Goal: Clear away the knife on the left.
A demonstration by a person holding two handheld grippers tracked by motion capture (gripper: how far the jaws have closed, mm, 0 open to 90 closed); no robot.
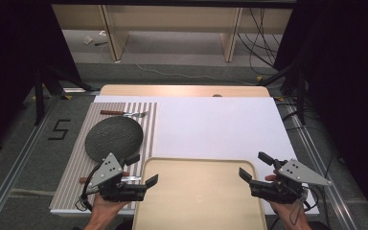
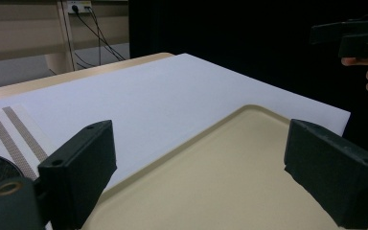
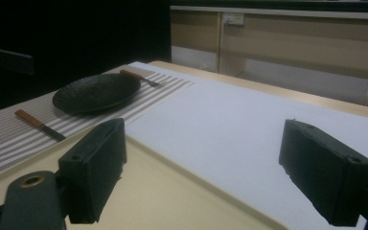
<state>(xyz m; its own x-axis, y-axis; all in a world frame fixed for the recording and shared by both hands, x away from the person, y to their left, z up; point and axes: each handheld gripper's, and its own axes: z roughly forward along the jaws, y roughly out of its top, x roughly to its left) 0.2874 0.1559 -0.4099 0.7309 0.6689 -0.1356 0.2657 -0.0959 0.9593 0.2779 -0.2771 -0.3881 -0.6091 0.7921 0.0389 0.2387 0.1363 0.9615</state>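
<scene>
We're seeing a smooth matt beige plastic tray [image 1: 199, 201], a rough-textured dark plate [image 1: 113, 137] on a woven striped placemat [image 1: 72, 163], wooden-handled cutlery, and matt black plastic jaws on both grippers.

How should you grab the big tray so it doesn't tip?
Probably best by its two side rims: the left gripper on the left rim, the right gripper on the right. The tray lies flat with a raised lip, and both open grippers are beside those edges.

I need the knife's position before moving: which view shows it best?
The right gripper view: the knife lies in full on the striped mat beside the plate. In the high view the left gripper hides most of it.
</scene>
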